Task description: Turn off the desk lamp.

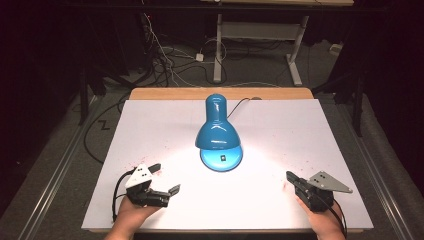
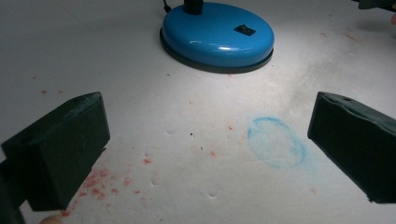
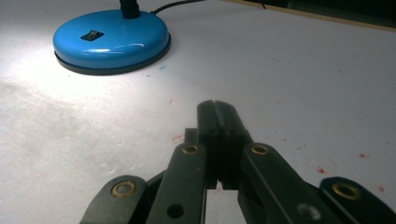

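Nearest the person, the left gripper (image 1: 164, 179) hovers low over the white table (image 1: 310, 130) with its jaws spread wide and empty, while the right gripper (image 1: 295, 181) rests with jaws pressed together on nothing. Ahead and between them stands the lit blue desk lamp (image 1: 218, 129), its rocker switch (image 2: 244, 30) on the base facing the person, seemingly slightly nearer the left gripper.
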`<action>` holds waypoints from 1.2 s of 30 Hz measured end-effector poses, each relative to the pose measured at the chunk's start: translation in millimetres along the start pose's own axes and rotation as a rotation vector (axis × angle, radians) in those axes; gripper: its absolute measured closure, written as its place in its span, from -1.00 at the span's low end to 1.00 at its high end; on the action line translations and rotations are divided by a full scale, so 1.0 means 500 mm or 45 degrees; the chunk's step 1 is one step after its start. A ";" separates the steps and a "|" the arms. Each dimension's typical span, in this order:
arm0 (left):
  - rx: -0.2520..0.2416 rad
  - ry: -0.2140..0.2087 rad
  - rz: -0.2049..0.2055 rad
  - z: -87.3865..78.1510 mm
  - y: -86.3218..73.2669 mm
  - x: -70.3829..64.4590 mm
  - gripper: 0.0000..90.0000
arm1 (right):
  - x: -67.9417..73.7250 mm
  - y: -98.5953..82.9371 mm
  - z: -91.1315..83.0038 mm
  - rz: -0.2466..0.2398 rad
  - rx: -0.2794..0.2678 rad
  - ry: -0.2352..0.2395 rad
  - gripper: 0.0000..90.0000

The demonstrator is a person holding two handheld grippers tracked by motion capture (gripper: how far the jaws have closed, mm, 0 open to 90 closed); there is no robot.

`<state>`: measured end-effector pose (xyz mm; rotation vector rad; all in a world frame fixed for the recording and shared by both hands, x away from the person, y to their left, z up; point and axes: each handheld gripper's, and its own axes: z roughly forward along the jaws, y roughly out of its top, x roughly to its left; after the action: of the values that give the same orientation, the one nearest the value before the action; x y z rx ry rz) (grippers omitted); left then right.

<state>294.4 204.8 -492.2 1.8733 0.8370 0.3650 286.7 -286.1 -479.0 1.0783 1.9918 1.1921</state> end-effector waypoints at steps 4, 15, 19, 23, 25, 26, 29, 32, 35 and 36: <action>0.000 -0.008 -0.004 -0.001 0.000 0.001 -1.00 | 0.003 0.001 0.003 -0.008 0.000 0.020 1.00; -0.009 -0.033 -0.037 -0.008 0.003 0.005 -1.00 | 0.026 0.011 0.013 -0.020 -0.015 0.085 1.00; -0.002 -0.047 -0.035 -0.011 0.007 0.004 -1.00 | 0.036 0.016 0.018 -0.027 -0.023 0.108 1.00; 0.000 -0.043 -0.031 -0.010 0.007 0.002 -1.00 | 0.043 0.018 0.021 -0.027 -0.027 0.125 1.00; 0.004 -0.038 -0.026 -0.009 0.007 0.001 -1.00 | 0.047 0.019 0.023 -0.028 -0.032 0.136 1.00; 0.004 -0.036 -0.025 -0.009 0.007 0.001 -1.00 | 0.051 0.021 0.024 -0.031 -0.034 0.143 1.00; 0.008 -0.032 -0.018 -0.008 0.006 0.001 -1.00 | 0.055 0.022 0.026 -0.032 -0.037 0.154 1.00; 0.017 -0.029 -0.009 -0.006 0.006 0.000 -1.00 | 0.065 0.025 0.031 -0.042 -0.040 0.172 1.00; 0.025 -0.016 0.008 -0.004 0.003 -0.001 -1.00 | 0.071 0.026 0.033 -0.050 -0.043 0.182 1.00; 0.030 -0.017 0.009 -0.003 0.003 -0.001 -1.00 | 0.076 0.028 0.036 -0.064 -0.046 0.192 1.00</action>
<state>293.6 205.0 -490.3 1.8985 0.8293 0.3483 286.2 -241.7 -477.0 0.9396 2.0895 1.3119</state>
